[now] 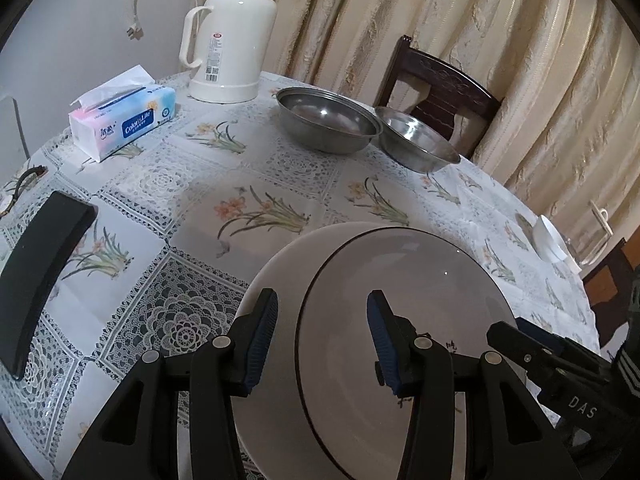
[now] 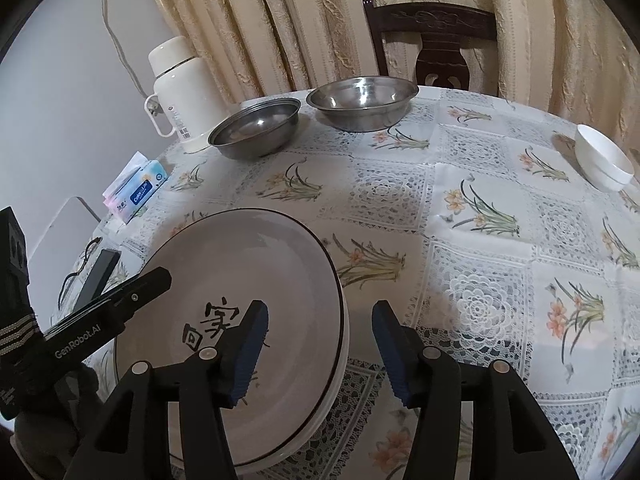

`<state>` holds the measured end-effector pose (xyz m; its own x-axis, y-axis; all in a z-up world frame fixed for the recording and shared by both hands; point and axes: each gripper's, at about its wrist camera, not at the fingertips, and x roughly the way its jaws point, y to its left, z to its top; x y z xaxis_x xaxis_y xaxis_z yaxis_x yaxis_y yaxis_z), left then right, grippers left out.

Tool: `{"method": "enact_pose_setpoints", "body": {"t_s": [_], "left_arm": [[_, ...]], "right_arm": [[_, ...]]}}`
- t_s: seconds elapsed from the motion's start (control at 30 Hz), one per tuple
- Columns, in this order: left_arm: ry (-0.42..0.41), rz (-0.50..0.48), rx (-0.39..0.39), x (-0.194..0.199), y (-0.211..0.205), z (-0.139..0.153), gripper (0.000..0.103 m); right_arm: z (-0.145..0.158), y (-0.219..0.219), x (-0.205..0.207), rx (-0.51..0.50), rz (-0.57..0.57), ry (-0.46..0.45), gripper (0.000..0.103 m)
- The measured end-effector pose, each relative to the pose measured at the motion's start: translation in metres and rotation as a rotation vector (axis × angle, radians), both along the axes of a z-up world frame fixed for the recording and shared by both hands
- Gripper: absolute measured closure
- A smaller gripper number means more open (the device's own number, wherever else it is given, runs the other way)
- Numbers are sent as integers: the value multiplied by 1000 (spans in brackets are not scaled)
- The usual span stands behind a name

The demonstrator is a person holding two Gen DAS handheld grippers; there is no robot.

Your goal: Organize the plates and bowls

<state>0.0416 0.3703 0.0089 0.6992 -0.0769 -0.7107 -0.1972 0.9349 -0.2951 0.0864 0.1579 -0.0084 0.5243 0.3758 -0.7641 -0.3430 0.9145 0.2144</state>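
Round table, lace-and-flower cloth, curtain behind. Left tongs: jaws apart, empty, straddling the left rim of the black-rimmed plate, which sits off-centre on a white plate beneath. Right tongs: jaws apart, empty, straddling the same stack's right rim. Ahead of both: two steel bowls; far right, white bowl. Advice: centre the top plate before closing; grip the rim squarely, as glazed ware probably slips.

A home dining room: ahead of the jaws, a round table under a floral lace cloth, a carved wooden chair, cream curtains, a thermos
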Motion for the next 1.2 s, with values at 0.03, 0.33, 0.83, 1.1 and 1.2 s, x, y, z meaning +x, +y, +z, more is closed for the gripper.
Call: {"method": "enact_pose_setpoints", "body": {"t_s": [0.03,0.33,0.83,1.1,1.2], "left_arm": [[-1,1,6,0,0,0,55],[-8,6,17,-2,1,3,55],[25,-24,55,-1,-8,-3,55],[3,-1,59,-2,-3,3,55],[0,-5,73,-2,-2,4,55]], "right_arm": [[0,0,0,-1,0,-2,46],[4,-2,-3,-9,-9,-28,45],[4,-5,-4,-6,-9,-25,45],[2,-4,-6,-3,-8,-23,45],[1,-3,-7,-3,-6,-21,45]]}}
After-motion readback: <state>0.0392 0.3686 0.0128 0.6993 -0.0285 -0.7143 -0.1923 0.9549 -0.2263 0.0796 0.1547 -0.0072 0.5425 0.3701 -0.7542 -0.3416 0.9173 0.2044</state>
